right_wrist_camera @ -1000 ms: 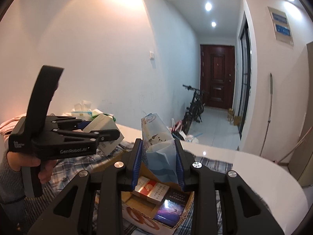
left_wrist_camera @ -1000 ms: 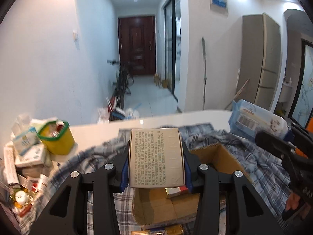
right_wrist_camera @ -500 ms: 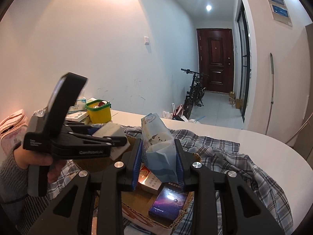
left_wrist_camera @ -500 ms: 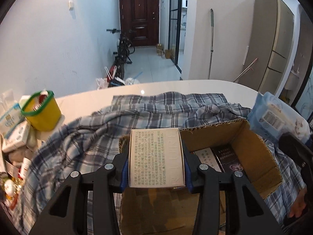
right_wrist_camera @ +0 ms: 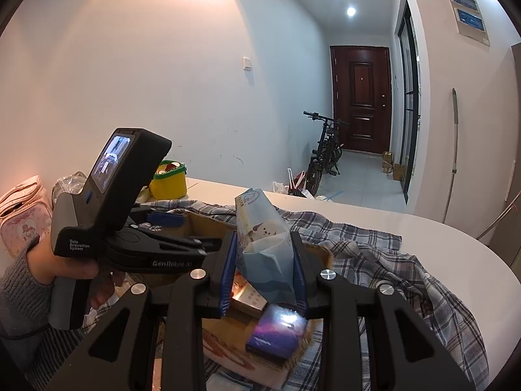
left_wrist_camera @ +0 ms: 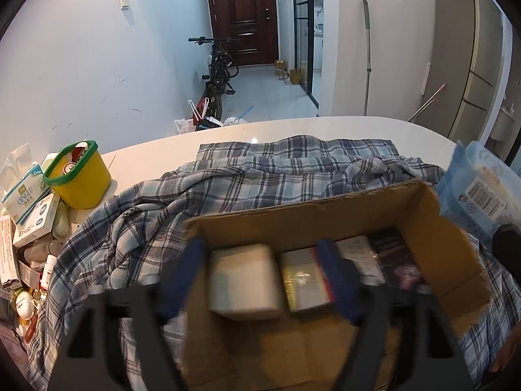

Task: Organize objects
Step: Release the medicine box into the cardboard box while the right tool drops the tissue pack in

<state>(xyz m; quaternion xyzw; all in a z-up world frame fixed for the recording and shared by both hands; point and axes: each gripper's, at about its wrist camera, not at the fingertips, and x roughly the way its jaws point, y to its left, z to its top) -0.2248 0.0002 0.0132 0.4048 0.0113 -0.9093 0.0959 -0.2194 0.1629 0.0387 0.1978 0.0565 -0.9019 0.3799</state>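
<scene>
An open cardboard box (left_wrist_camera: pixel 325 218) sits on a plaid shirt (left_wrist_camera: pixel 228 189). My left gripper (left_wrist_camera: pixel 260 280) hangs over the box's left part, blurred, its jaws opening. A white carton (left_wrist_camera: pixel 242 280) lies between them inside the box, and neither pad touches it. Beside it lie a gold-and-red pack (left_wrist_camera: pixel 306 280), a pale pack (left_wrist_camera: pixel 355 254) and a dark purple box (left_wrist_camera: pixel 400 260). My right gripper (right_wrist_camera: pixel 262 251) is shut on a light-blue tissue packet (right_wrist_camera: pixel 257 215) above the box's right side; the packet (left_wrist_camera: pixel 482 189) shows at the right edge of the left wrist view.
A yellow tub with a green rim (left_wrist_camera: pixel 78 176) and a heap of small cartons (left_wrist_camera: pixel 29 215) crowd the left of the white table (left_wrist_camera: pixel 156 159). A pink bag (right_wrist_camera: pixel 19 215) stands at far left. A person's hand (right_wrist_camera: pixel 65 270) holds the left gripper's handle.
My left gripper tipped down into the cardboard box and its jaws spread, letting go of the white carton. The right gripper sank slightly, packet still gripped.
</scene>
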